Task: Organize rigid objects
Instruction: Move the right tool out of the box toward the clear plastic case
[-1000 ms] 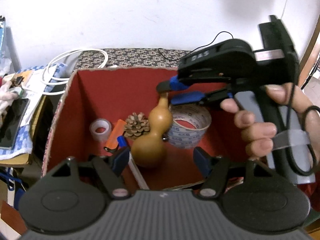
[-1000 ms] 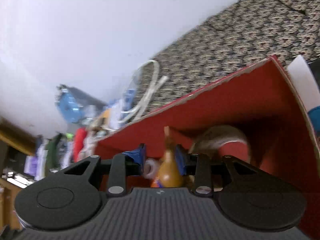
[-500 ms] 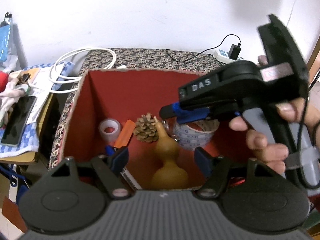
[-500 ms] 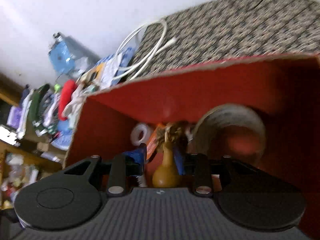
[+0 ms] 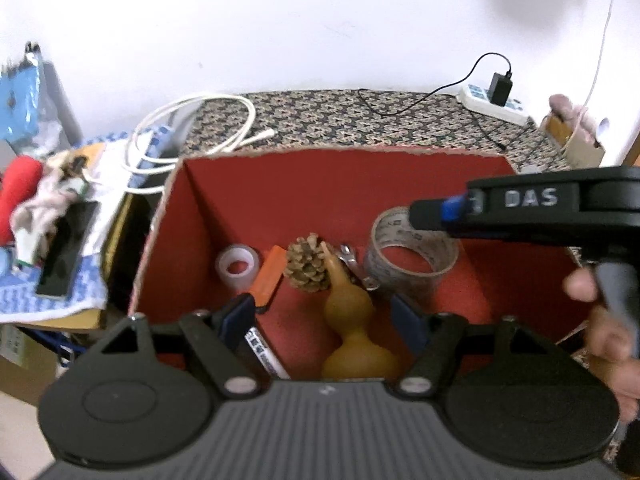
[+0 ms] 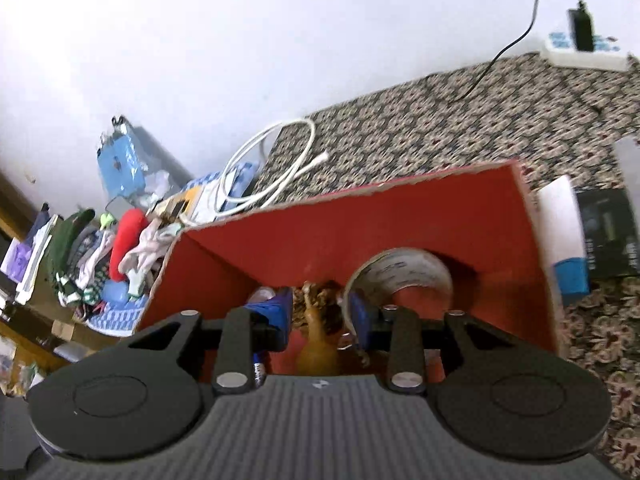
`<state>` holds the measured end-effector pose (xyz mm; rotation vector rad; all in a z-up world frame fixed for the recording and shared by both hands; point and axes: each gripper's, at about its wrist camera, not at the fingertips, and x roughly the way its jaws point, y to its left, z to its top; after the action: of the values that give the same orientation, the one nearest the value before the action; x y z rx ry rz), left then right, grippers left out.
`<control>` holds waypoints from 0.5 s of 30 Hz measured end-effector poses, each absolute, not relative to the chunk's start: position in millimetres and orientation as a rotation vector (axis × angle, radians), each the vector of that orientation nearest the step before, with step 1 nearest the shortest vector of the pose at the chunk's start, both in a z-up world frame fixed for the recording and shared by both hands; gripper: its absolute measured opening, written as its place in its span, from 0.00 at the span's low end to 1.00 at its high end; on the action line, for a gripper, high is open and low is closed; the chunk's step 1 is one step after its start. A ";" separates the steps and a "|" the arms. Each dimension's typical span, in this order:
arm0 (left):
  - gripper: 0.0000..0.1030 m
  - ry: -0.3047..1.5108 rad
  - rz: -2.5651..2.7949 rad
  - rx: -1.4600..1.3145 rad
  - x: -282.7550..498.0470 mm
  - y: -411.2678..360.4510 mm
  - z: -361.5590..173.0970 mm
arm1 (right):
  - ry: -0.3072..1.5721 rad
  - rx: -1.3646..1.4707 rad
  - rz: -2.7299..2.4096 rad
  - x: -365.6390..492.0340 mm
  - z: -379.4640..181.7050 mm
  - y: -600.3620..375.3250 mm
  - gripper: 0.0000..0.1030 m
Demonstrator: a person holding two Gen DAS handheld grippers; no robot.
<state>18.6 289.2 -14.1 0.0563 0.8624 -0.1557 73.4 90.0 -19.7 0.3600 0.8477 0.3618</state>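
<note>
Red cardboard is lining the box [image 5: 224,216] where the sorted things are lying, and the tan gourd [image 5: 352,320] is resting on its floor directly ahead of the left tool [image 5: 326,318], neck pointing away toward the pine cone [image 5: 306,262]. That tool's jaws have just been opening and are standing wide on either side of the gourd without pressing it, so the gourd appears to be set down and released. Beyond it the big tape roll [image 5: 408,256], a small clear roll [image 5: 238,266] and an orange block [image 5: 266,276] are sitting apart along the far wall, leaving room. The right tool [image 6: 320,316] is hovering above the box, partly open and gripping nothing, likely clearing out for the next item.
</note>
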 end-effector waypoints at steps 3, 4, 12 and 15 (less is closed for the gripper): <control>0.73 0.862 -0.123 0.087 17.1 280.8 -9.8 | 0.822 0.370 0.339 67.3 -13.7 81.9 0.16; 0.74 0.860 -0.116 0.094 15.9 277.8 -7.7 | 0.815 0.369 0.334 64.7 -11.6 80.0 0.16; 0.77 0.843 -0.040 0.132 8.3 250.9 3.8 | 0.781 0.341 0.346 53.7 1.2 60.0 0.16; 0.80 0.828 -0.018 0.133 5.1 238.2 9.3 | 0.776 0.340 0.359 49.5 5.7 48.1 0.16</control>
<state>5.1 238.2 9.3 0.1332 0.8279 -0.0182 49.5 48.1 5.7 0.3403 0.7760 0.3587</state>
